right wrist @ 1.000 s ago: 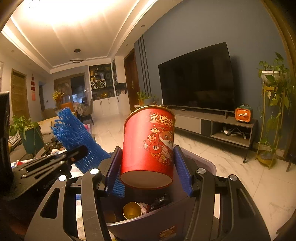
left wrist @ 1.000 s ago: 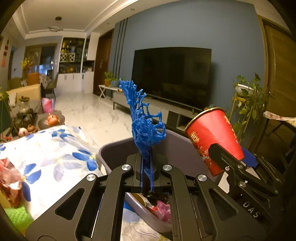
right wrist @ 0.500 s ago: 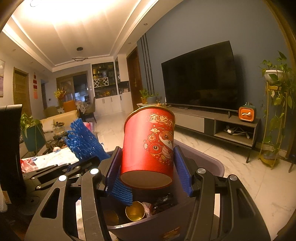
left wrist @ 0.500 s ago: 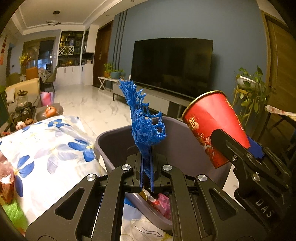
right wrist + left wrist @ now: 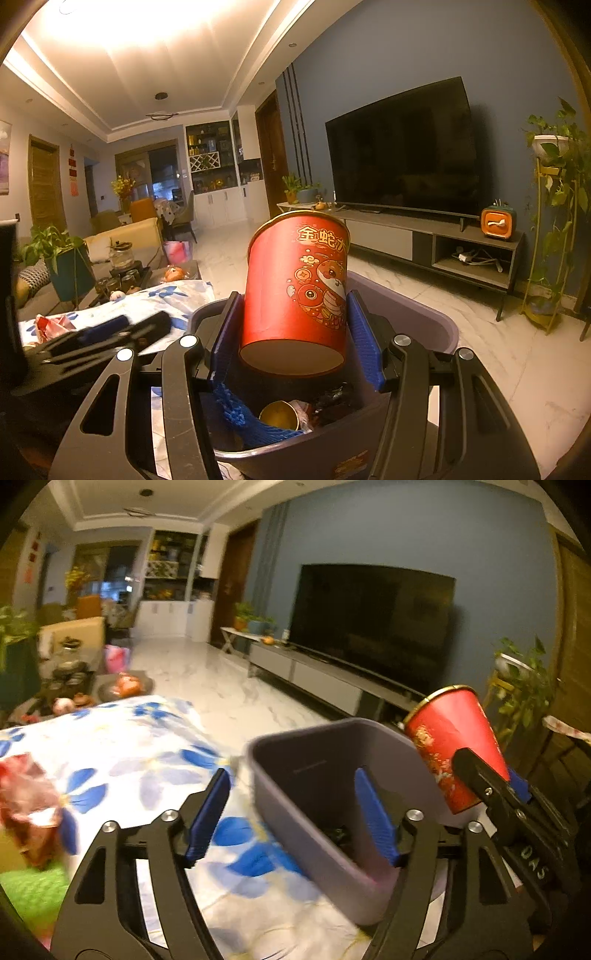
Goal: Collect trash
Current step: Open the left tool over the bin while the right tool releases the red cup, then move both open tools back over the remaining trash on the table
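- While its jaws are opening with nothing between them, the left gripper (image 5: pixel 291 816) fills the lower middle of the left wrist view, one pad over the flowered cloth (image 5: pixel 122 753) and the other inside the grey bin (image 5: pixel 295 801).
- Lying in the bin at the bottom of the right wrist view is the blue foam net (image 5: pixel 251 424), beside a gold cup (image 5: pixel 279 415) and dark wrappers.
- At the centre of the right wrist view, the right gripper (image 5: pixel 295 332) clamps the red paper cup (image 5: pixel 299 291) by its sides, mouth tilted away, above the bin.
- In the left wrist view that cup sits at the right, over the bin's far corner.
- A crumpled red wrapper (image 5: pixel 29 805) lies on the cloth at the left edge.
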